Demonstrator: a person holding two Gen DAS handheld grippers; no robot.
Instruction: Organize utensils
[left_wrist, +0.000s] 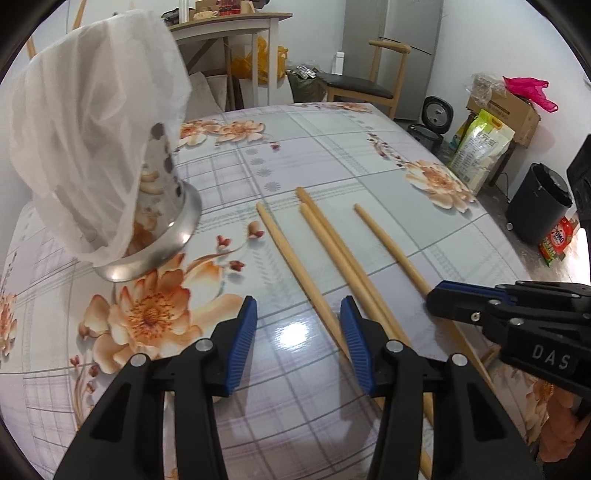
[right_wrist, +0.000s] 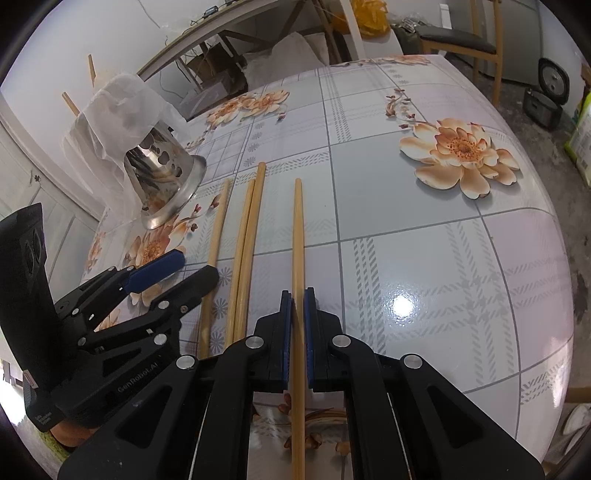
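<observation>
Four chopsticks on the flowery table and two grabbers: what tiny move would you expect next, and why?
Probably the right gripper lifts its chopstick toward the metal holder. Its jaws are already shut on that stick, which lies apart from the other three, while the left gripper is open, with the leftmost chopstick between its fingers but not yet gripped.

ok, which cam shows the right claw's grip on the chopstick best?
Right wrist: the right claw is shut on the rightmost chopstick, pads visibly either side. Left wrist shows only that claw side-on, covering the chopstick where it grips, so contact is hidden.
</observation>
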